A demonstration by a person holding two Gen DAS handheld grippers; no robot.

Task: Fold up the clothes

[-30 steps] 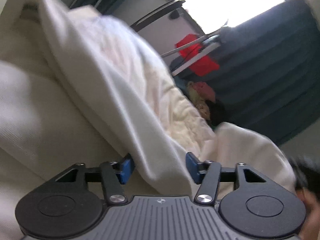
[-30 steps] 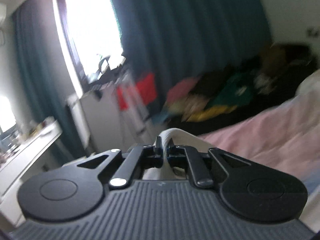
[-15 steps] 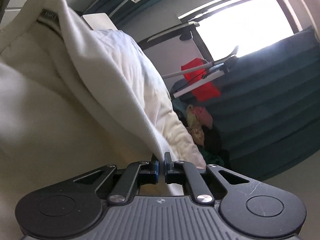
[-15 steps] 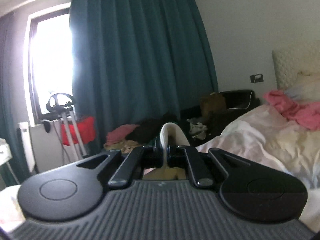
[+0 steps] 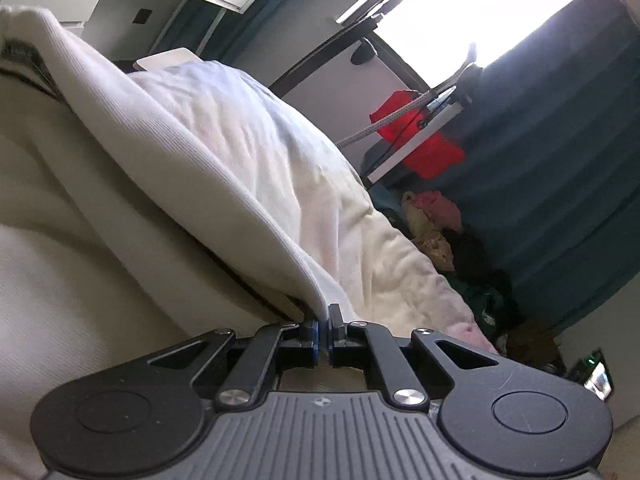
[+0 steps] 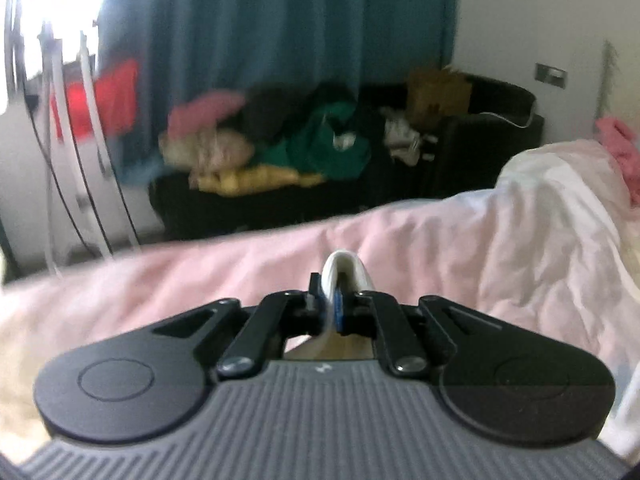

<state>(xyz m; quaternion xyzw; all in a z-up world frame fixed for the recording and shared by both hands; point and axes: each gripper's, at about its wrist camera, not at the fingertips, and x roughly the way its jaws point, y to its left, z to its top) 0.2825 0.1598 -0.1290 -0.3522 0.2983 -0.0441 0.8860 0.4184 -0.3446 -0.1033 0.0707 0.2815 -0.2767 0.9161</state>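
Note:
A cream-white ribbed garment fills the left of the left wrist view, its edge running down into my left gripper, which is shut on that edge. In the right wrist view my right gripper is shut on a folded loop of the same white garment, which sticks up between the fingers. Both grippers hold the cloth above the bed. The rest of the garment is hidden below the right gripper.
A pale pink and white duvet covers the bed. A dark sofa with a heap of coloured clothes stands under teal curtains. A drying rack with a red item is by the window.
My left gripper went from open around the garment's edge to shut on it. My right gripper stayed shut on the cloth and tipped down toward the bed.

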